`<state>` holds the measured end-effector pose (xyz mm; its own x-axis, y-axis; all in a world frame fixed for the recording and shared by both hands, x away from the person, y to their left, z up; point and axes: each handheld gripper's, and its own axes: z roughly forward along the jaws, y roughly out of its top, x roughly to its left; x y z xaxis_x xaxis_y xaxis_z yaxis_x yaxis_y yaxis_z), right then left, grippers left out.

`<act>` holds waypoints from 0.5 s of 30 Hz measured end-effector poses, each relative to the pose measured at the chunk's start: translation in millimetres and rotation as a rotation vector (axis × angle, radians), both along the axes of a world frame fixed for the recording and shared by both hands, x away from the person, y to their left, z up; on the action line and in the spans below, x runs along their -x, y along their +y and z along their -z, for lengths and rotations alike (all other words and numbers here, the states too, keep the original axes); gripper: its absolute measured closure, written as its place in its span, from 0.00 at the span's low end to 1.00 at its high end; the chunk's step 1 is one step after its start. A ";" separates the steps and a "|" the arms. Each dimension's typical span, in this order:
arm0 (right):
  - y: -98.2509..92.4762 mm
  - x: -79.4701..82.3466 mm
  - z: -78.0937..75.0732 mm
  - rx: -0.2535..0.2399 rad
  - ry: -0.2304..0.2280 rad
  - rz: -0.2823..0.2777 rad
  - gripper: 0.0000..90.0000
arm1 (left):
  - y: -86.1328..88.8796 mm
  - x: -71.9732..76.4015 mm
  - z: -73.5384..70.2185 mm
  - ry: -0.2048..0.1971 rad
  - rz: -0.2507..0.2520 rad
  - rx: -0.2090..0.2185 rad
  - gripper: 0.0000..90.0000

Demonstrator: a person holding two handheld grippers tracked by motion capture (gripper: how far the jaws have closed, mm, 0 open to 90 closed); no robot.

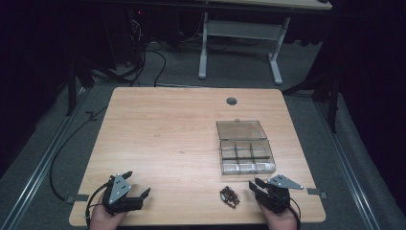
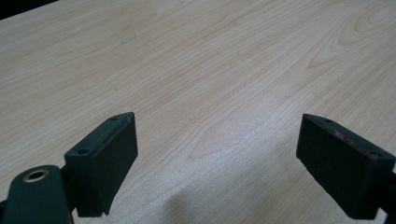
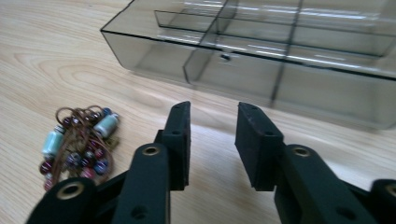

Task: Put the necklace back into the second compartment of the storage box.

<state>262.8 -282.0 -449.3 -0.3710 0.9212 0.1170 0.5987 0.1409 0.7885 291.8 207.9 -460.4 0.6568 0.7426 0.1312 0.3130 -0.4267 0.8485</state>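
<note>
High view: beaded bracelet (image 1: 229, 197) lies just left of the right gripper (image 1: 257, 185), near the clear box (image 1: 246, 155). Both grippers are released, grasping nothing; left gripper (image 1: 136, 184) rests well apart.

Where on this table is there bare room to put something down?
The whole left half and far edge of the table are bare. It is crowded near right: the clear box, bead bracelet and right tool sit close together.

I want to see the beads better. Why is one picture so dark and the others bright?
High view: dim, room nearly black, beaded bracelet tiny. Right gripper view: bright, beads sharp, glare streaks on the clear organizer box. Left gripper view: soft shadow on the table.
</note>
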 end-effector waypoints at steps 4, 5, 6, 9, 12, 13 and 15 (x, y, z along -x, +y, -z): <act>-6.5 3.0 0.6 -0.039 0.001 0.020 0.77 | -1.4 0.2 0.1 -0.003 0.002 -0.006 0.15; -7.1 2.7 1.6 -0.038 0.008 0.020 0.78 | -1.5 0.1 0.1 -0.002 0.004 -0.008 0.15; -7.4 1.8 3.8 -0.031 0.015 0.019 0.78 | -1.5 0.0 0.1 -0.001 0.006 -0.008 0.15; -6.8 1.2 5.0 -0.035 0.024 0.013 0.78 | -1.8 0.0 0.2 0.000 0.011 -0.009 0.15; -2.8 0.5 4.7 -0.031 0.027 0.013 0.79 | -1.7 0.1 0.2 -0.001 0.014 -0.009 0.15; -2.8 0.5 4.7 -0.031 0.027 0.013 0.79 | -1.6 0.1 0.1 -0.001 0.014 -0.007 0.15; -0.5 0.0 4.1 -0.029 0.025 0.006 0.81 | -1.5 0.2 0.1 -0.001 0.016 -0.006 0.15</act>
